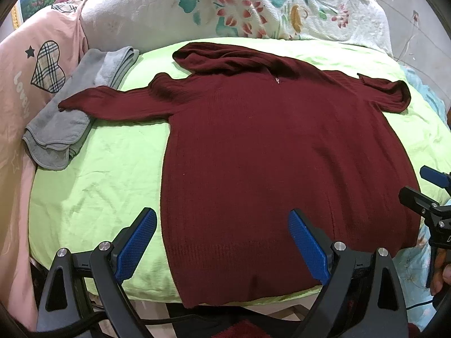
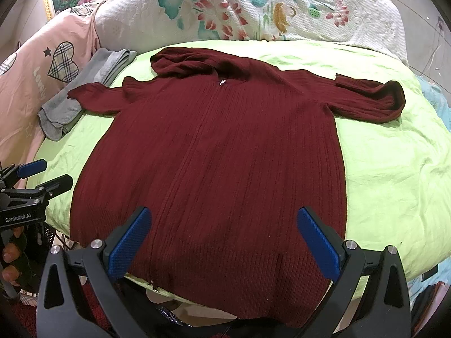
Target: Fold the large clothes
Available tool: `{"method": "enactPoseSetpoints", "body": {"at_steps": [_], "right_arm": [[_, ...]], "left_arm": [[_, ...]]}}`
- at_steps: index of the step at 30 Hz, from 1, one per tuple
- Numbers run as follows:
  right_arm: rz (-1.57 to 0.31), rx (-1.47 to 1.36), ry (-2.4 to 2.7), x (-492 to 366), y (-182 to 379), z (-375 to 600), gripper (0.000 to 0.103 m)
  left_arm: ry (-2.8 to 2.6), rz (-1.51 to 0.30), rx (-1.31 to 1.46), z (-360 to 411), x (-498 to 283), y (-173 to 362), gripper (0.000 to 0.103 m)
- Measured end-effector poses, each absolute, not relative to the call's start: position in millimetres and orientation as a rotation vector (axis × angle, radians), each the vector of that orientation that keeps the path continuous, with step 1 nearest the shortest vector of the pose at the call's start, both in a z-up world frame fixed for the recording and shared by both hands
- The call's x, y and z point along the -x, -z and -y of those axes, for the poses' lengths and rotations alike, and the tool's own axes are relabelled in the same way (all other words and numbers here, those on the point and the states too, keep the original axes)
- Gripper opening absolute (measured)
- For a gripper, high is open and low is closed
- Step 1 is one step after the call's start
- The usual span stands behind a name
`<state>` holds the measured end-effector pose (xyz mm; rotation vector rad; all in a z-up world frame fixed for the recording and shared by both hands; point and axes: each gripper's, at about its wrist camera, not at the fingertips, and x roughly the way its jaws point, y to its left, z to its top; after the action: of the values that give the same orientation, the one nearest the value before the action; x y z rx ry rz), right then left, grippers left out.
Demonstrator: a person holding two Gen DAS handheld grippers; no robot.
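The maroon sweater (image 1: 282, 155) lay flat on the green sheet (image 1: 98, 183), just ahead of both grippers' fingers. The left gripper (image 1: 222, 242) and right gripper (image 2: 225, 242) were spread wide, holding nothing. "GenRobot.AI" (image 2: 18, 219) read on the left gripper's body; "Lovely" (image 1: 21, 93) on the pink cover.

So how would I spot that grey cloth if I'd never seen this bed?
Start at the lime-green sheet covering the bed, then follow the dark red sweater's sleeve out to the left edge. The cuff rests on a folded grey towel, the only grey thing there, lying beside the pink cover with plaid hearts.
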<state>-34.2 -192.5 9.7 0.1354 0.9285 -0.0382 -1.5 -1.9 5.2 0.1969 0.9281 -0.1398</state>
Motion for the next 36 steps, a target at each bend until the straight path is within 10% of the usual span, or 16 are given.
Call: {"method": "enactPoseSetpoints", "body": {"at_steps": [36], "right_arm": [[-0.931, -0.150, 0.040, 28, 3, 197, 0.103]], "left_arm": [[0.117, -0.949, -0.257, 7, -12, 11, 0.095]]}}
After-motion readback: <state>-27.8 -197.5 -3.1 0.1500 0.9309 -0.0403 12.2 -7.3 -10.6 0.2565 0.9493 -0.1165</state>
